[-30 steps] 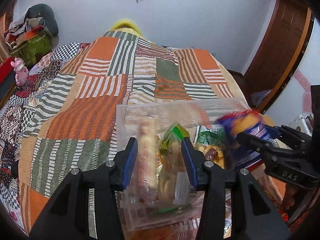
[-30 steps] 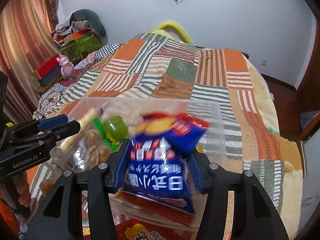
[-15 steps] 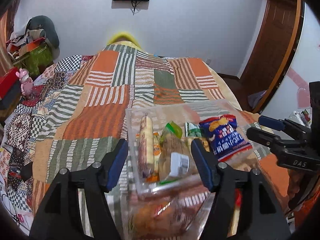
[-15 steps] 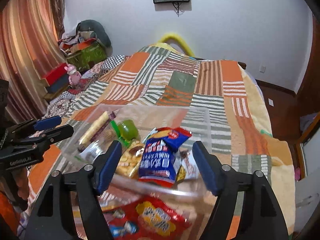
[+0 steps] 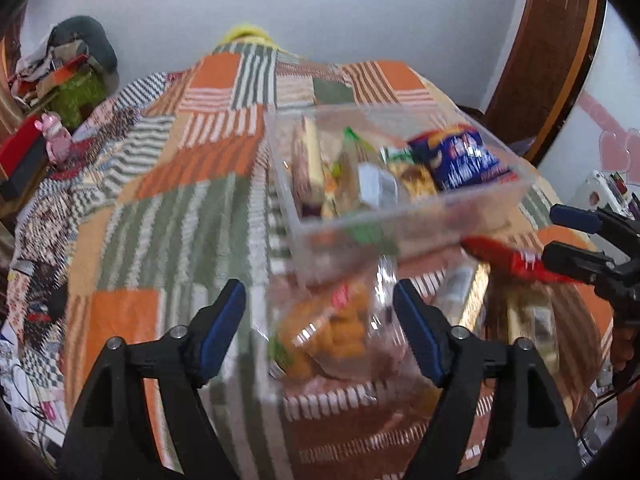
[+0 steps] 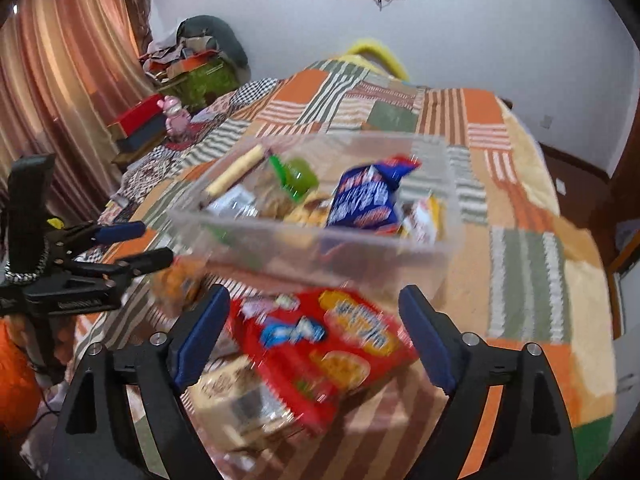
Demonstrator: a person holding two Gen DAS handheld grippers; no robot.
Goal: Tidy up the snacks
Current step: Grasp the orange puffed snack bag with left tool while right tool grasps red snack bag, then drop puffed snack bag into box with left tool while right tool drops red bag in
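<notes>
Left gripper (image 5: pixel 320 326) jaws gaping wide, just been opening, gripping nothing; clear bag of orange puffs (image 5: pixel 332 336) lying between, lined up for next grab. Right gripper (image 6: pixel 314 332) likewise spread, just been opening, empty, framing red snack pack (image 6: pixel 324 352). Beyond, clear bin (image 6: pixel 320 248) sitting on patchwork quilt (image 6: pixel 520 200), holding blue chip bag (image 6: pixel 366 198) and others, gathering sorted snacks.

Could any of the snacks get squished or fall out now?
Maybe. The red snack bag lies partly under the clear box, so pulling it might tip the box. The blue bag stands tall in the box and could topple out. The right gripper might crush the crackers if it squeezes hard.
</notes>
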